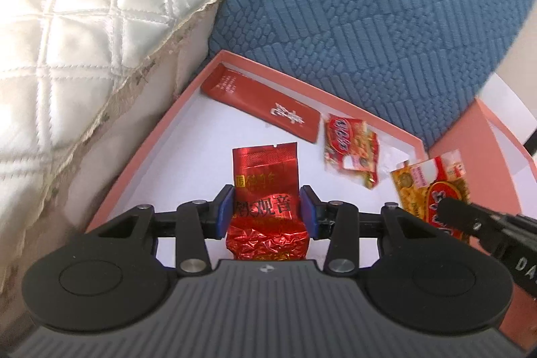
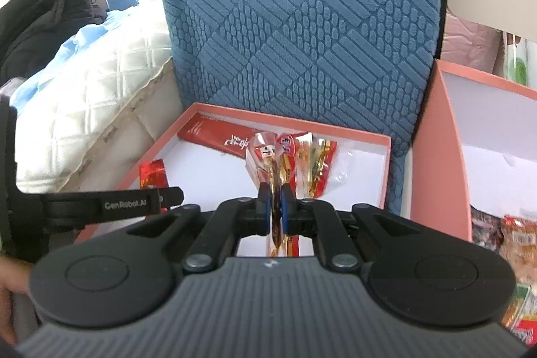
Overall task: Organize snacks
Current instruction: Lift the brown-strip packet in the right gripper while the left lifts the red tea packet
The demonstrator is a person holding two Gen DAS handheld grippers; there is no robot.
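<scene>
The left gripper (image 1: pixel 270 210) has its blue pads (image 1: pixel 225 210) pressed against the two sides of a crinkled red foil tea packet (image 1: pixel 265 210), which stands upright between them over the white floor of a pink-rimmed box (image 1: pixel 141 153). Off to its right, the right gripper (image 2: pixel 274 207) is pinched nearly together on a clear-and-yellow snack packet (image 2: pixel 313 163), held edge-on with its top fanning out past the fingertips. Beyond the left gripper, a similar red-and-yellow snack packet (image 1: pixel 350 150) lies flat on the box floor, and further back a long flat red sachet (image 1: pixel 261 104) rests near the far rim. Behind the box rises a blue textured cushion (image 1: pixel 369 5); a white quilted mattress (image 1: pixel 84 39) lies to the left.
</scene>
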